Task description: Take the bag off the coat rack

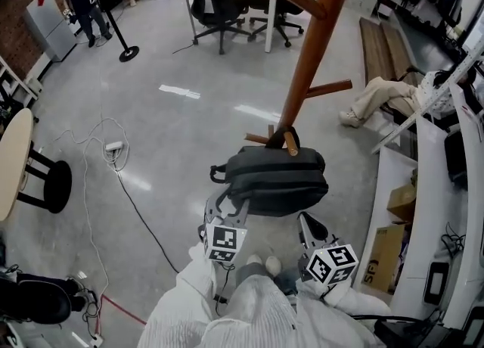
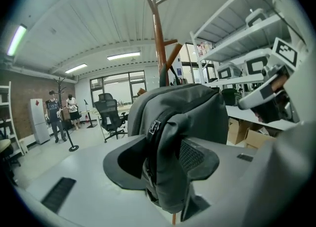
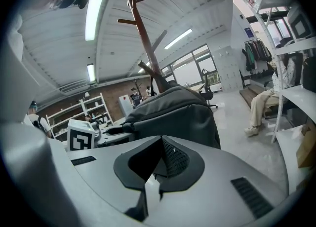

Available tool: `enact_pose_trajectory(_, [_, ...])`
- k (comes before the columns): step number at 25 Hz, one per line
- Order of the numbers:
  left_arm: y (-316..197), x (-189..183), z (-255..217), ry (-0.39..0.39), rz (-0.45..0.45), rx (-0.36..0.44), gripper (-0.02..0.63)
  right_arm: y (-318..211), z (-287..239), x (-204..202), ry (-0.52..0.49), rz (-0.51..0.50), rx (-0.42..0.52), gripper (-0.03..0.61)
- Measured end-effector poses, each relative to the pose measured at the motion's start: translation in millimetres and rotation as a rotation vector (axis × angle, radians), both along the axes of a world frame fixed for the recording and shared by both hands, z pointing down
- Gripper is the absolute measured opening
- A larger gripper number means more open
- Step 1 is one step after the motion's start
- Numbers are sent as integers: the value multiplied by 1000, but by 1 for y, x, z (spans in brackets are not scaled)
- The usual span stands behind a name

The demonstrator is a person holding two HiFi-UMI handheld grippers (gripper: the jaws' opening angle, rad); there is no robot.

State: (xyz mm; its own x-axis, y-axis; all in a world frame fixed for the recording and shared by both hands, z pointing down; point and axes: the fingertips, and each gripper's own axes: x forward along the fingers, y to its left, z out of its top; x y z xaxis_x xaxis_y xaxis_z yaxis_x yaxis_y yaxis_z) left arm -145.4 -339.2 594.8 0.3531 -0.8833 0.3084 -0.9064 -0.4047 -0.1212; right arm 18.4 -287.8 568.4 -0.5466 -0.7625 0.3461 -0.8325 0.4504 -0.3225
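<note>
Head view: the grey bag (image 1: 276, 176) hangs by its top handle from a low peg of the wooden coat rack (image 1: 311, 44). The jaws of the left gripper (image 1: 221, 210) pinch a fold of it. Those of the right gripper (image 1: 311, 230) are pressed together, empty, just beside the bag.

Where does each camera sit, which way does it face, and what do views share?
Head view: on the head, steeply down at the bag on the coat rack; white sleeves, left gripper, right gripper show.
Left gripper view: on that gripper, upward along jaws closed on the bag; right gripper shows.
Right gripper view: on that gripper, upward past shut, empty jaws toward the bag; left gripper shows.
All three show bag and coat rack.
</note>
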Motion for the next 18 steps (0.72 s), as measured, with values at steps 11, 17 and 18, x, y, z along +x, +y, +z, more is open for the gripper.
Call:
enact_pose_trajectory(11, [11, 30, 2, 153, 37, -94, 53, 3, 2, 5, -8, 44, -17, 12])
enact_pose_trajectory(17, [19, 38, -18, 234, -6, -92, 40, 8, 1, 8, -23, 49, -11, 12])
enact_pose_trajectory(18, [20, 39, -23, 239, -10, -83, 38, 9, 1, 9, -26, 49, -9, 12])
